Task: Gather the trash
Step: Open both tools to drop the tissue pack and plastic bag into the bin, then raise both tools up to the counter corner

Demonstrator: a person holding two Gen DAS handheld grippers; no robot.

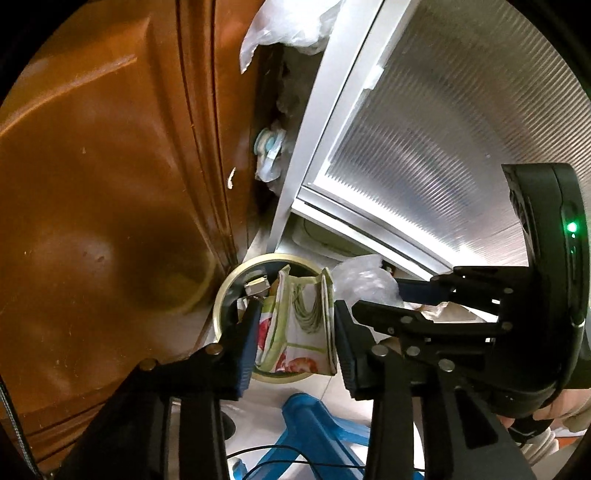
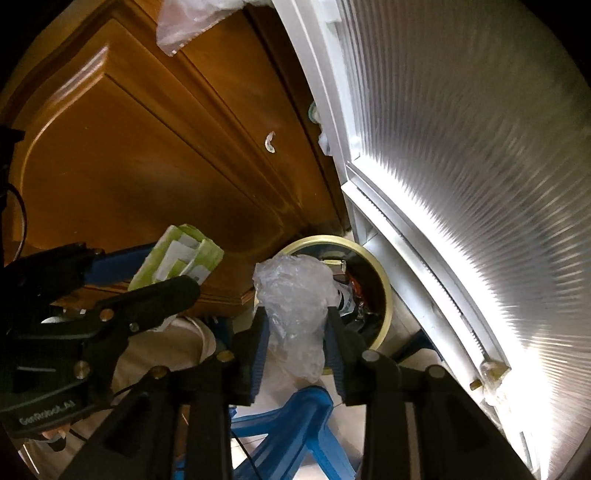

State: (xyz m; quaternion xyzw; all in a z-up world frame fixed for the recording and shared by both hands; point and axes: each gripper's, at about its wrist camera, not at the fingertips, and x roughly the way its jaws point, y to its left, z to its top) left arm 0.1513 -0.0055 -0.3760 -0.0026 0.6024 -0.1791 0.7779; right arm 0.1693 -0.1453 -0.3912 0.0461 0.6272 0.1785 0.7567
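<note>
My left gripper (image 1: 295, 328) is shut on a flattened green and red printed carton (image 1: 299, 325) and holds it over the round trash bin (image 1: 225, 291) with a cream rim. The carton also shows in the right wrist view (image 2: 177, 260), between the left gripper's fingers. My right gripper (image 2: 295, 332) is shut on a crumpled clear plastic bag (image 2: 295, 306), held just left of the bin (image 2: 384, 291). Dark trash lies inside the bin (image 2: 351, 291). In the left wrist view the right gripper (image 1: 391, 295) holds the plastic bag (image 1: 364, 277) right of the carton.
A brown wooden cabinet door (image 1: 110, 166) stands at the left. A ribbed glass door in a white frame (image 1: 424, 129) stands at the right. A blue plastic stool (image 2: 291, 424) is below the grippers. Loose plastic (image 1: 291, 26) hangs at the top.
</note>
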